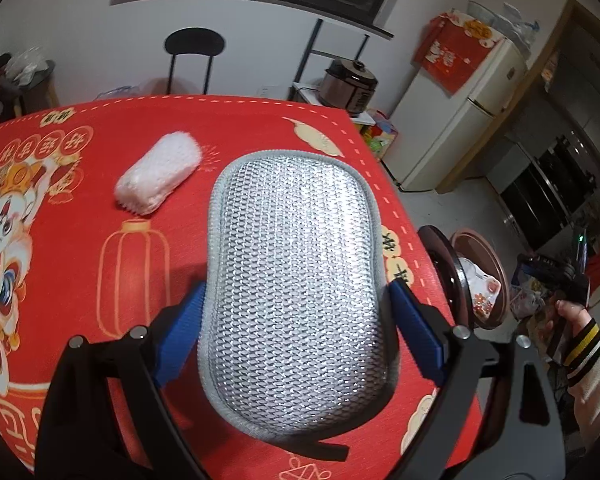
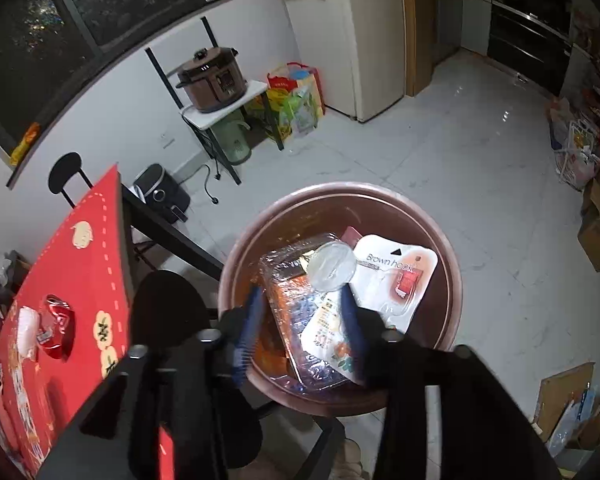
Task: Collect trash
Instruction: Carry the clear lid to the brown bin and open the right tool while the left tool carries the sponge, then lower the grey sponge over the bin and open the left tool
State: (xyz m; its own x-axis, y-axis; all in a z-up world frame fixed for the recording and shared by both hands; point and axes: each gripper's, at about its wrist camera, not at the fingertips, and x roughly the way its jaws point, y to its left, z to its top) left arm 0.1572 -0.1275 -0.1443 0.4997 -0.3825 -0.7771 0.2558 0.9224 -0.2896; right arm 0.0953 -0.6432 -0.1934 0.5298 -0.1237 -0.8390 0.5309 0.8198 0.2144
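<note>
my left gripper (image 1: 296,316) holds a silver scrub pad (image 1: 296,272) above the red bench (image 1: 80,200), jaws pinching its soft, light sides; right gripper (image 2: 300,320), jaws wide and empty, hangs over the trash bin (image 2: 440,240).

White walls, dark window (image 2: 100,8), pale tiled floor (image 2: 480,168) — cream fridge (image 2: 374,40).

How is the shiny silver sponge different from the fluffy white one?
The silver sponge is gripped between the left gripper's blue fingers; the white sponge lies loose on the red tablecloth. The silver sponge looks glittery and woven; the white sponge looks fuzzy. Both are rounded oblong pads.
</note>
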